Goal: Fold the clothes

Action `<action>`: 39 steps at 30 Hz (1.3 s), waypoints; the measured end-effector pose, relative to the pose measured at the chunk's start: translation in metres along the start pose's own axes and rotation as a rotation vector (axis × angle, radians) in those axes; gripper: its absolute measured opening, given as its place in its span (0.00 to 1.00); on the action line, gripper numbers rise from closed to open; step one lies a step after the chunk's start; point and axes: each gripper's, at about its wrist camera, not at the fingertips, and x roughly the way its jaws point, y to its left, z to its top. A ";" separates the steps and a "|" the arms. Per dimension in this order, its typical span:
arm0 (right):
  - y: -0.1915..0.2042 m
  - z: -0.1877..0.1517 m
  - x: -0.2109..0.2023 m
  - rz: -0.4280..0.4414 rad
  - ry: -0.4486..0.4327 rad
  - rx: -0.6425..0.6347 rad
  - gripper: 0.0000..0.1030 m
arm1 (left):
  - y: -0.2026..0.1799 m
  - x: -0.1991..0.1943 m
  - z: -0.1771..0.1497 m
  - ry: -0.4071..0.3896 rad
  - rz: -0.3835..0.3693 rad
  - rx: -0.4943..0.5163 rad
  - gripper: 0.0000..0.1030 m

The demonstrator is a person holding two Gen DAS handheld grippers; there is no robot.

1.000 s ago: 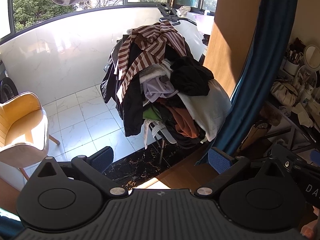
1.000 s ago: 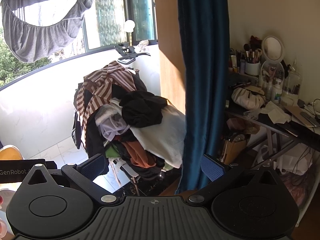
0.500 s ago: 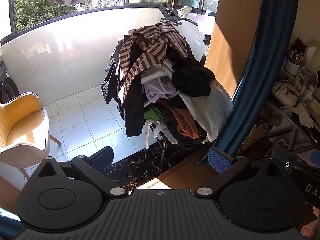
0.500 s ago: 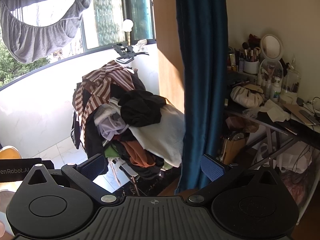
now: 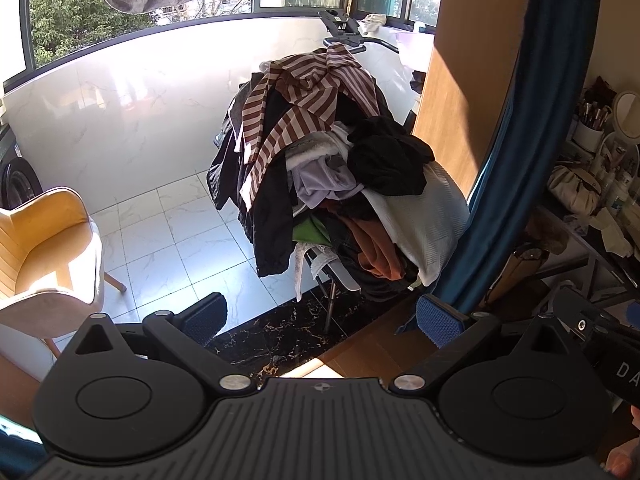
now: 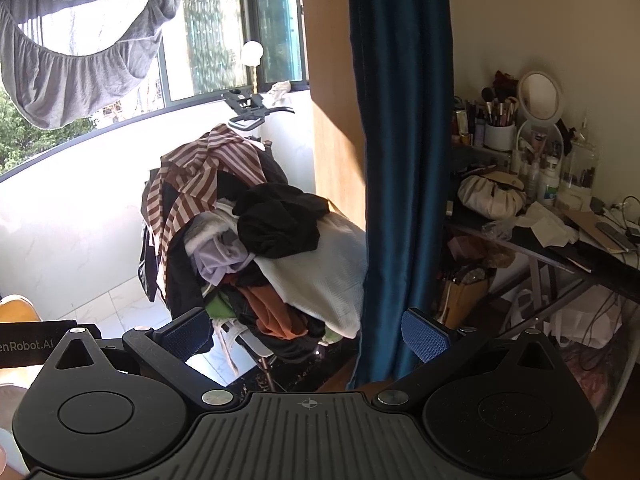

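The left tool (image 5: 322, 316) has its jaws spread wide with nothing between them, pointing toward the heap of clothes (image 5: 332, 168) from some way off. The right tool (image 6: 306, 334) is likewise wide open and empty, aimed at the same heap (image 6: 256, 236) from a little further to the right.

The clothes are piled high over a chair, whose thin metal legs (image 5: 330, 304) show beneath, on the tiled floor (image 5: 160, 232) of a sunlit balcony. A brown-and-white striped shirt (image 5: 308, 92) drapes over the top. Below it to the right sits a crumpled black garment (image 5: 388, 156), resting on a white ribbed piece (image 5: 424, 224). A pale lilac item (image 5: 320, 184) and an orange one (image 5: 376, 252) are wedged in the middle of the pile.

Just right of the heap hangs a dark blue curtain (image 6: 400, 140). Further right a cluttered counter (image 6: 560, 244) carries a round mirror (image 6: 540, 94), a cup of brushes (image 6: 498, 128) and bottles. A yellow armchair (image 5: 40, 248) stands at the left, well apart from the clothes. A grey sheet (image 6: 80, 60) hangs overhead by the window.
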 end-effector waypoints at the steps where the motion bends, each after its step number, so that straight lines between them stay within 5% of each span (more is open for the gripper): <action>1: 0.000 0.000 0.000 0.000 0.001 -0.001 0.99 | 0.000 0.000 0.000 0.000 0.001 0.000 1.00; 39: 0.006 -0.001 0.003 0.015 -0.006 -0.032 0.99 | 0.008 -0.002 0.003 -0.046 0.036 0.013 1.00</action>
